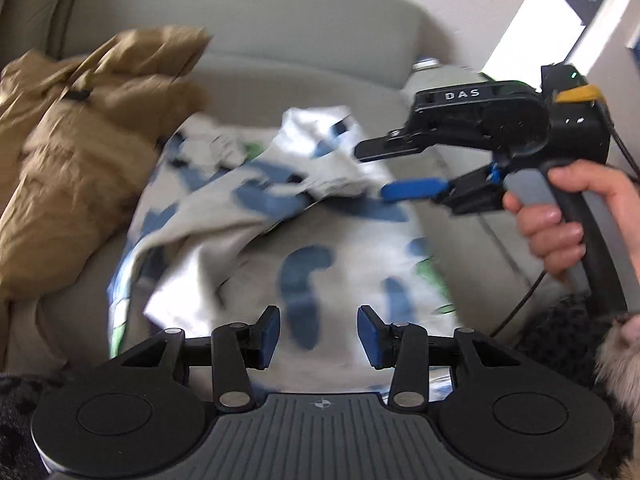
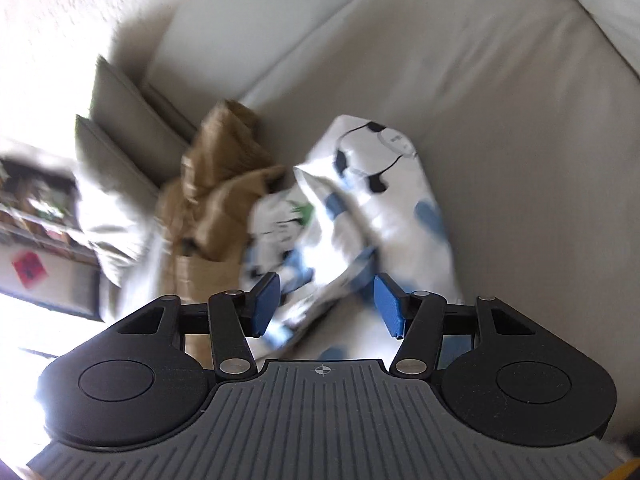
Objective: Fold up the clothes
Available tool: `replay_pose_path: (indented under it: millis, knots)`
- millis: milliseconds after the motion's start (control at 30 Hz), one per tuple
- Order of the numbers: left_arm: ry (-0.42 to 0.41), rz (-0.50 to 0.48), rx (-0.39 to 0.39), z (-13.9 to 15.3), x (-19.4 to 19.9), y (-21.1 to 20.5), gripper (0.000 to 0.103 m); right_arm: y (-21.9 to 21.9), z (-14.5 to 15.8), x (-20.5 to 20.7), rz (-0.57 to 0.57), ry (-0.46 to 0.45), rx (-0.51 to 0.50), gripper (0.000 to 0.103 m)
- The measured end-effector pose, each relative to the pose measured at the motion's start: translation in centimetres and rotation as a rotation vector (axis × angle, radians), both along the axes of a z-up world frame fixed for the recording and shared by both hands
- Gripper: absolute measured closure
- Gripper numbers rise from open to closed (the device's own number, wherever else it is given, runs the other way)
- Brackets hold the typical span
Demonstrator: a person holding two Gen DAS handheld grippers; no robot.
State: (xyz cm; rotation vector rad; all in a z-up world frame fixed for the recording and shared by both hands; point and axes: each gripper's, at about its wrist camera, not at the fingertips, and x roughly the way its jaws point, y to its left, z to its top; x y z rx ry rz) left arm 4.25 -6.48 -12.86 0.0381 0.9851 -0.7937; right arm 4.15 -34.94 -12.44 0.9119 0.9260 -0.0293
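Note:
A crumpled white garment with blue, black and green prints [image 1: 304, 220] lies on a pale grey sofa seat; it also shows in the right wrist view [image 2: 380, 208]. My left gripper [image 1: 318, 334] is open just above its near edge, holding nothing. My right gripper [image 1: 380, 172] hovers over the garment's right side with its jaws apart; in its own view the right gripper [image 2: 326, 306] is open with cloth lying between and below the pads. A tan garment [image 1: 80, 152] is heaped to the left, also in the right wrist view [image 2: 216, 200].
The sofa backrest [image 1: 248, 12] curves behind the clothes. A pale cushion [image 2: 116, 184] leans beyond the tan heap. A shelf with clutter [image 2: 36, 208] stands past the sofa end. A dark patterned fabric [image 1: 560, 344] and a cable lie at the right.

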Motion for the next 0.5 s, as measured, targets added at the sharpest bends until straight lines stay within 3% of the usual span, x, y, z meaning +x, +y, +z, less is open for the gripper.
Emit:
replay_pose_path:
  millis: [200,267,300,433,500]
  knots:
    - [-0.002,0.005,0.027,-0.5,0.6,0.0,0.063,1.0,-1.2,4.3,0.186,0.045,-0.123,0.051]
    - [-0.007,0.005,0.042,-0.7,0.6,0.0,0.063,1.8,-1.6,5.6,0.241,0.08,-0.158,0.074]
    - [-0.009,0.005,0.049,-0.8,0.6,0.0,0.063,2.2,-1.7,6.1,0.268,0.097,-0.171,0.096]
    - [-0.012,0.017,0.072,-1.1,1.3,-0.1,0.063,3.8,-0.9,7.9,0.33,0.084,-0.17,0.1]
    - [-0.014,0.031,0.072,-1.1,1.6,0.2,0.063,4.2,-0.4,9.0,0.318,0.022,-0.101,0.101]
